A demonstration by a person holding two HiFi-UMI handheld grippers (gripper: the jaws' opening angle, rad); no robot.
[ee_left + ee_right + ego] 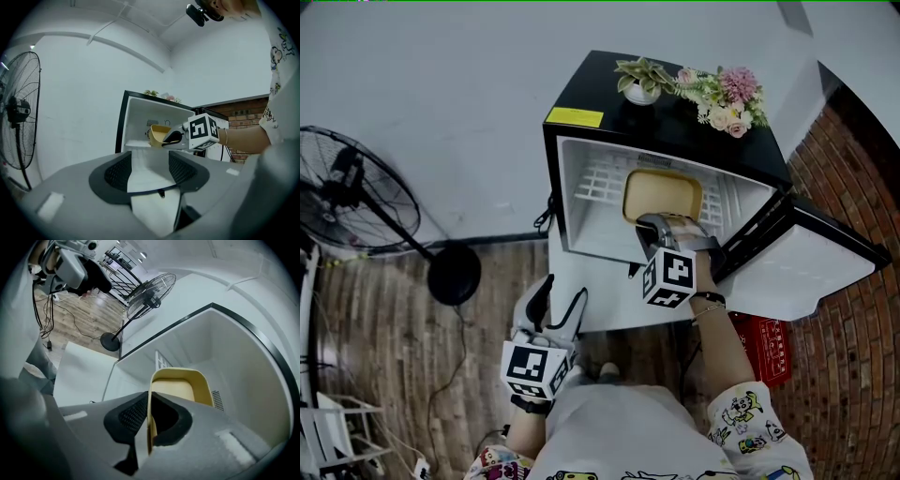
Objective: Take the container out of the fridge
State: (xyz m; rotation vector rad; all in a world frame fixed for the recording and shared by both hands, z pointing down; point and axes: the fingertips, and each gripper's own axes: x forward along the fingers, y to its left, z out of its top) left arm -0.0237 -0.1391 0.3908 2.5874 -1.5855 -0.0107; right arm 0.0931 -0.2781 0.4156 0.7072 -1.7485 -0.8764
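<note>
Looking at roughly the halfway mark here. Done so far: fridge (pixel 565 187) door (pixel 811 267) swung wide open, right hand-held gripper (pixel 149 413) reached in and clamped onto the near rim of the yellow container (pixel 180 391), with the thin wall pinched between closed jaws. Solid-looking grip, judging from the right gripper view.

Not out yet though. Sitting inside the white compartment, over the wire shelf (pixel 598 183), toward the front edge. Can't tell whether resting on the shelf or lifted just clear of it. Looks empty too, going by the bare yellow bottom, so probably light enough to carry one-handed.

Left hand-held gripper (pixel 150 165) parked low and well apart from the fridge, with jaws spread and nothing between them. Just idling, by the look of it.

Left to do: pulling the container straight back past the front frame, steering clear of the open door on the right, then getting it fully outside. No worktop or landing spot anywhere in view, so no idea where to set it down. Probably worth watching that one-sided rim pinch for tipping on the way out.
</note>
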